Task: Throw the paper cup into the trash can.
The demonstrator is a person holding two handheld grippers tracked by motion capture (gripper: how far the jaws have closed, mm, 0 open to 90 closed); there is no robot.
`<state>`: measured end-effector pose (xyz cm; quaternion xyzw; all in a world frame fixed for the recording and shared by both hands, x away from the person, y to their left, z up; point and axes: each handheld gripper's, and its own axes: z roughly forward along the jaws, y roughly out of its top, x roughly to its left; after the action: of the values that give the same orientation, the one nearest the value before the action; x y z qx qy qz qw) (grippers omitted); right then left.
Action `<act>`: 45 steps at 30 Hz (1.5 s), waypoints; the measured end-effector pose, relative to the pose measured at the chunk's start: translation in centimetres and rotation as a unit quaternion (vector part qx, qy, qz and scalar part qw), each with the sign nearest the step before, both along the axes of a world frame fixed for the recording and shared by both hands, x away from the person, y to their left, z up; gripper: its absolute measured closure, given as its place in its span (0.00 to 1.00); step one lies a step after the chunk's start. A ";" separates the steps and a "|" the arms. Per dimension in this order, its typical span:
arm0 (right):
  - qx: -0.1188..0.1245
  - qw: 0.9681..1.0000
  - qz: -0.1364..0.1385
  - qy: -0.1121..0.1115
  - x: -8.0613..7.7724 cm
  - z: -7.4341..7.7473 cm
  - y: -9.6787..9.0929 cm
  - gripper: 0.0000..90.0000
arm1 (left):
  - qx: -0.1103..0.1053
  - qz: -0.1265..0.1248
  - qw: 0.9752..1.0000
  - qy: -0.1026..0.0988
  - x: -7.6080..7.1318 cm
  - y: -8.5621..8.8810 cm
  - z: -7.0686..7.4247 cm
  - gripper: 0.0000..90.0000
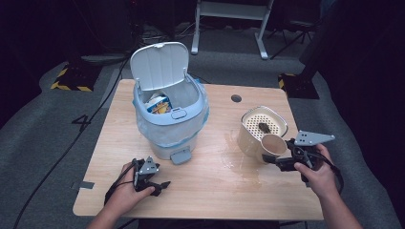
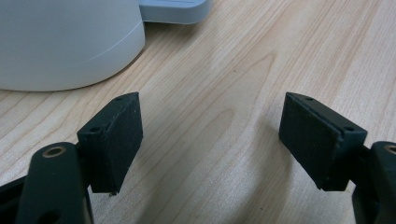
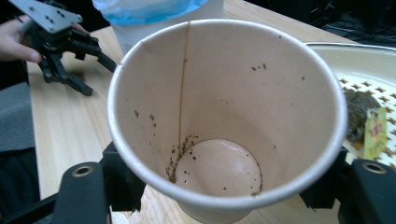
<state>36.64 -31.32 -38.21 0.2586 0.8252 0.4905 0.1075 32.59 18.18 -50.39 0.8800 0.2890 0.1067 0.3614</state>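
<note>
Between right gripper [image 1: 282,161] jaws, paper cup [image 3: 224,121] clamped, tilted, just beside strainer bowl [image 1: 248,136] at table [image 1: 215,186] right, left gripper [image 2: 210,140] jaws wide apart, holding nothing, near bin [image 1: 167,109].

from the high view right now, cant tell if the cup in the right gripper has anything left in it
Observer: The paper cup holds no liquid, just dark specks and a drip streak inside.
Operator: is the right gripper really clamped on it
Observer: Yes, the right gripper has a pad on each side of the cup wall.
Operator: and the left one
Observer: The left gripper is open over bare table, beside the bin.
</note>
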 end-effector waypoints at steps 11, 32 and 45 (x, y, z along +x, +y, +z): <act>0.017 1.000 0.018 0.007 1.7 2.2 1.2 0.34 | 0.000 0.001 1.000 0.000 0.0 0.0 0.0 0.24; -0.007 0.999 0.048 -0.024 6.2 7.8 5.8 0.34 | 0.000 0.001 1.000 0.000 0.0 0.0 0.0 0.24; -0.006 0.998 0.049 -0.048 8.5 11.0 10.1 0.34 | 0.001 0.006 1.000 0.001 0.1 -0.1 0.0 0.23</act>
<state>45.11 -21.23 -27.16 0.1933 0.8337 0.5022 0.1240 32.69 18.12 -50.39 0.8787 0.2942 0.1085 0.3600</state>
